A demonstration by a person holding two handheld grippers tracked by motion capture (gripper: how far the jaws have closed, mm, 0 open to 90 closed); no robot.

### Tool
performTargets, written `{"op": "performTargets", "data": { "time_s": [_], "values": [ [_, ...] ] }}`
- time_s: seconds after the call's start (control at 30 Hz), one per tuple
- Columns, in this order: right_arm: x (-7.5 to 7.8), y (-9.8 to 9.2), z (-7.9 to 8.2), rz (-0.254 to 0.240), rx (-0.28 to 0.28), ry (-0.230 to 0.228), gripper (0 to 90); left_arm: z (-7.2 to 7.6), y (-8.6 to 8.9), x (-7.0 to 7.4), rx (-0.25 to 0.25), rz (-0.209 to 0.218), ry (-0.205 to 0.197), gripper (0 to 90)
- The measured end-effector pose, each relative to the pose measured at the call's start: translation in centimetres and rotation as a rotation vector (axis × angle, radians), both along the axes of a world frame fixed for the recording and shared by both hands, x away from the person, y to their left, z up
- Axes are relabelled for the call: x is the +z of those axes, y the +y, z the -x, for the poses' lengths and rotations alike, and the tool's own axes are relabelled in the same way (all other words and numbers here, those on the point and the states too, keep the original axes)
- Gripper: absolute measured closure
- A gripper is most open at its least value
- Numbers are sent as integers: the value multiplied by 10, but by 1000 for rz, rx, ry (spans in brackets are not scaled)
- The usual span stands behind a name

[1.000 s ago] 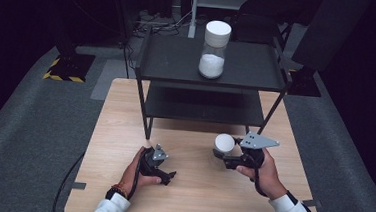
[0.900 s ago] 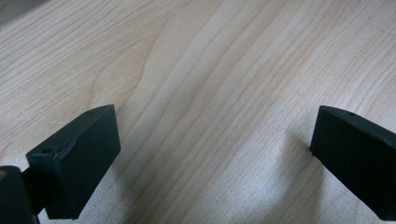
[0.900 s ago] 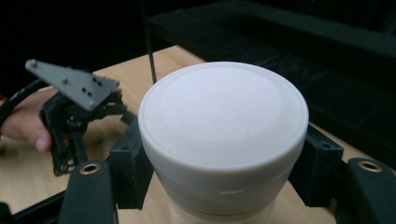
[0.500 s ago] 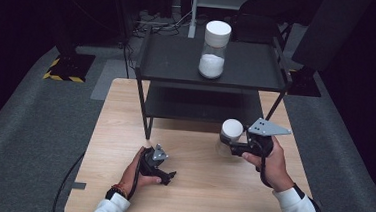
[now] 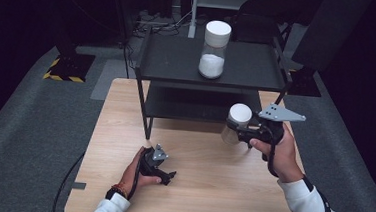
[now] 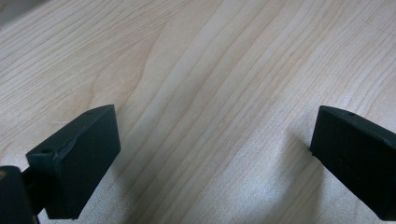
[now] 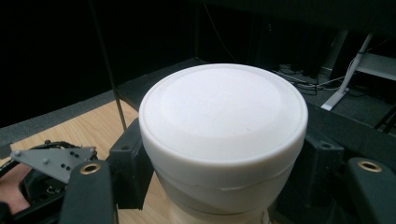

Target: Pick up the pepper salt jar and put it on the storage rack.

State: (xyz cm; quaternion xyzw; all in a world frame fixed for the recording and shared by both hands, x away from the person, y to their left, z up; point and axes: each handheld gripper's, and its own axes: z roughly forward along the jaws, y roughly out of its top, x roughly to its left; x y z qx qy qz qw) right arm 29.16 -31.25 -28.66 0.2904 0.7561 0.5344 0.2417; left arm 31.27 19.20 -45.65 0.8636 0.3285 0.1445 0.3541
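2 jars show in the high view. The right gripper (image 5: 238, 131) clamps 1 jar (image 5: 237, 122) just under its white lid, holding it upright and clear of the table (image 5: 205, 187), in front of the black rack (image 5: 179, 60) near its right front leg. In the right gripper view the lid (image 7: 223, 114) sits between the 2 black jaws, which press the jar's neck from both sides, so this claw is closed on the jar at a medium width. The grey plate (image 5: 280, 113) on top of that gripper points toward the rack, and the person's right hand (image 5: 278, 155) wraps the handle, with a white sleeve (image 5: 314, 210) behind it.

The other jar (image 5: 213, 50) stands upright on the rack's top shelf, about half full of white powder, well apart from the held one.

The left gripper (image 5: 169, 176) lies low on the table near the front edge, held by the left hand (image 5: 136, 175), well apart from both jars. In the left gripper view its 2 jaws stand wide apart over bare wood grain (image 6: 210, 116), with nothing between them.

Grey carpet (image 5: 34, 125) surrounds the table, and a yellow-black striped base (image 5: 63, 72) sits on the floor at the rear left.
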Motion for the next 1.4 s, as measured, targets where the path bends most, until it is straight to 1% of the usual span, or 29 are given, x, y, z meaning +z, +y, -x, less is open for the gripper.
{"op": "performTargets", "data": {
  "time_s": [0.3,0.5,0.63,0.73,0.93,1.07,1.13,1.17,1.2,1.4],
  "values": [
    [23,4,-1,2,-19,-28,330,0,0,0,0,0,0,16],
    [35,5,-1,-13,-34,-43,330,0,0,0,0,0,0,16],
    [46,7,-1,-7,-41,-52,330,0,0,0,0,1,0,16],
    [51,6,-1,-11,-39,-56,330,0,0,0,1,0,1,16],
    [64,10,-5,0,-38,-63,330,0,0,0,-1,-1,-1,16],
    [75,13,-5,4,-39,-78,330,0,0,0,0,1,-2,16],
    [80,14,-5,2,-44,-82,330,0,0,0,0,1,-1,16],
    [80,14,-5,2,-44,-82,330,0,0,0,0,1,-1,16],
    [86,14,-6,1,-43,-92,330,0,0,0,1,2,-2,16],
    [98,15,-9,-7,-44,-96,330,0,0,0,1,2,-2,16]
  ]
}}
